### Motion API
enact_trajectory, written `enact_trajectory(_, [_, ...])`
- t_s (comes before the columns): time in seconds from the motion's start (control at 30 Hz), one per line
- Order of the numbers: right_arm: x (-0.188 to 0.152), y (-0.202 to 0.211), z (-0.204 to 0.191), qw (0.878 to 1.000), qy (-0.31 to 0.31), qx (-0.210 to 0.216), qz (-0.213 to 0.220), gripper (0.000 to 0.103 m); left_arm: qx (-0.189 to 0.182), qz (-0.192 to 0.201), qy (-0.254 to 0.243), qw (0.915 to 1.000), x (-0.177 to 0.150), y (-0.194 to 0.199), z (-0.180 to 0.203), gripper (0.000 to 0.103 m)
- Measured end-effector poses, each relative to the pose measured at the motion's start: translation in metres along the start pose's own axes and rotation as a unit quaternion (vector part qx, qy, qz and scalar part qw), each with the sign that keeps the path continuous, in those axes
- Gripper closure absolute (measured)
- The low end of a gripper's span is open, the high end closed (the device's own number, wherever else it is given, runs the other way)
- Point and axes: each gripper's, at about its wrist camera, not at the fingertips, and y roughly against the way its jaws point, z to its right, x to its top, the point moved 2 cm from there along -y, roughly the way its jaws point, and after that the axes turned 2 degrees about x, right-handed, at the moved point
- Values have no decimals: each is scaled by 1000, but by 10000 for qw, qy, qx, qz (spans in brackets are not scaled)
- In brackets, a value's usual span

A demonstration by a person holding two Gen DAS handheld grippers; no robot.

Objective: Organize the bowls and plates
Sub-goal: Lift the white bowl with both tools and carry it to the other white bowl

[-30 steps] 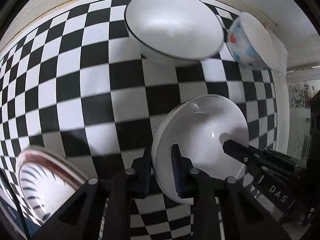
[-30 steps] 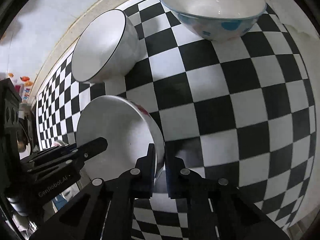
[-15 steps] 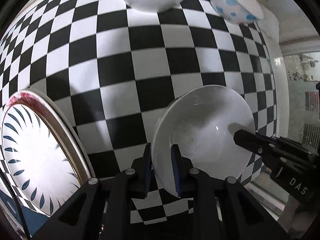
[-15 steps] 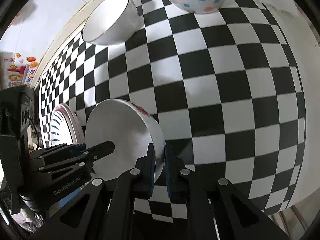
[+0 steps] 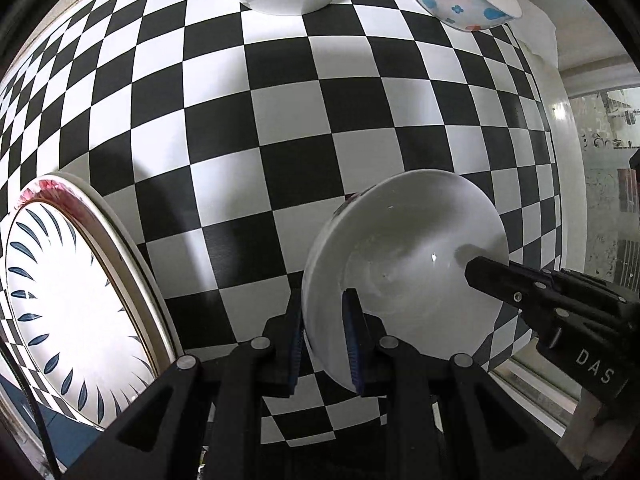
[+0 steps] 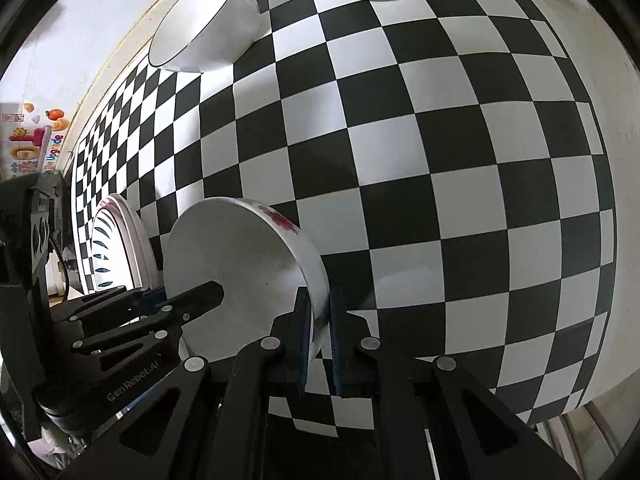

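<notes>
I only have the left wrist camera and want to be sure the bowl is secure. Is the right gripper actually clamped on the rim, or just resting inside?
Observer: Clamped. The right wrist view shows the right gripper with one pad inside and one outside the rim of the white bowl.
Operator: Is the bowl's outside plain?
Observer: No, red flowers run along the outer wall near the rim.
Operator: Anything beyond the table's far left?
Observer: Colourful stickers on the wall.
</notes>
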Motion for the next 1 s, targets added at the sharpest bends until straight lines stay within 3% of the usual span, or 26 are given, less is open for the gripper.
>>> enact_trajectory(0.13, [3,1,3,9999,-53,54,-111,92,-10,-27,20,10000,-3,7,-5,86])
enact_trajectory(0.27, [9,17,8,9996,-124,185,-178,91,-7,296,128,9995,-7,46,-15,85])
enact_trajectory(0.37, [19,49,8,9998,-51,63,156,90,-82,648,347,9973,3,83,-30,84])
enact_trajectory(0.4, [24,59,6,9997,-16,35,256,88,-139,740,413,9963,9,92,-35,78])
enact_trajectory(0.5, [50,82,-3,9984,73,208,524,72,-353,934,550,9935,46,110,-51,68])
enact_trajectory(0.57, [76,90,-10,9972,131,289,674,64,-484,974,674,9918,78,113,-63,68])
enact_trajectory(0.7, [141,83,-34,9950,173,552,809,63,-752,829,914,9895,138,100,-83,68])
enact_trajectory(0.77, [168,73,-44,9947,183,657,772,63,-709,749,907,9905,162,91,-89,68])
enact_trajectory(0.93, [224,37,-62,9977,262,361,519,64,-568,515,758,9942,197,63,-90,68])
enact_trajectory(0.97, [231,30,-63,9982,274,285,459,64,-512,462,741,9949,201,57,-90,71])
enact_trajectory(1.0, [239,22,-63,9987,270,188,389,65,-507,448,720,9951,204,53,-89,81])
